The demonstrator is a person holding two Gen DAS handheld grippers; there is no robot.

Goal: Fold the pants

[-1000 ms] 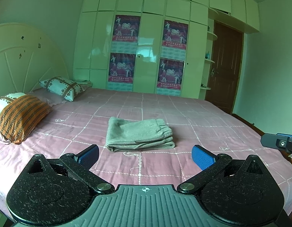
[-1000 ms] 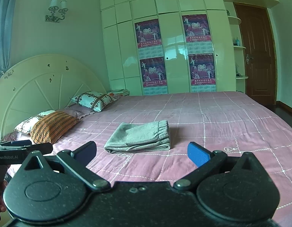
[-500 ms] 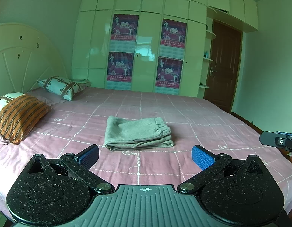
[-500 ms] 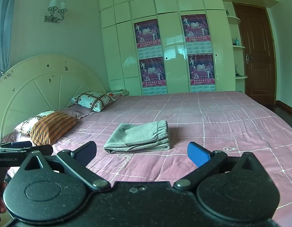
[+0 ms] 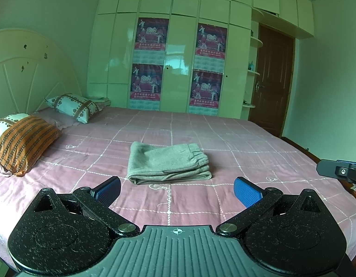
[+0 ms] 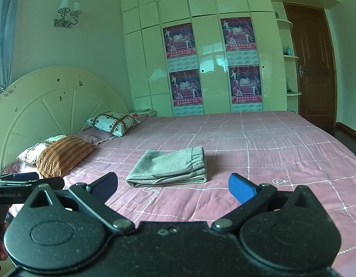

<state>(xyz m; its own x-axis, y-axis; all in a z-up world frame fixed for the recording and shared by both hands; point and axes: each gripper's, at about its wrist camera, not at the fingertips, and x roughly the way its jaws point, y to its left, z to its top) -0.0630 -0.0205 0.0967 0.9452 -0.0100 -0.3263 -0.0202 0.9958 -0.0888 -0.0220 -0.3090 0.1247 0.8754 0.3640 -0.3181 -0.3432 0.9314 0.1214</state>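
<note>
Wide pink checked bed [image 5: 247, 143], filling both views, headboard [image 6: 51, 106] and pillows [image 5: 23, 138] at its left end, white wardrobe [image 5: 178, 57] with posters behind, brown door [image 6: 311, 64] at the far right. Middle of the bed: grey pants [image 5: 168, 164], already folded into a compact, layered rectangle, elastic waistband on the right, folded edge facing the cameras, lying flat and well apart from the pillows. Near edge of the bed: left gripper [image 5: 176, 188] and right gripper [image 6: 173, 185], both held off the cloth, short of the bundle, fingers spread wide and grasping nothing. Blue pads [image 5: 246, 190] bare, no fabric between them.

Judged from the lie of the pants: folding apparently complete, step in hand a pull-back or final check, not a fold. Next move, if any: little more than a light press or squaring of the slightly uneven front layers, approached low and from the near side, jaws released, so as not to drag the stack across the sheet.
</note>
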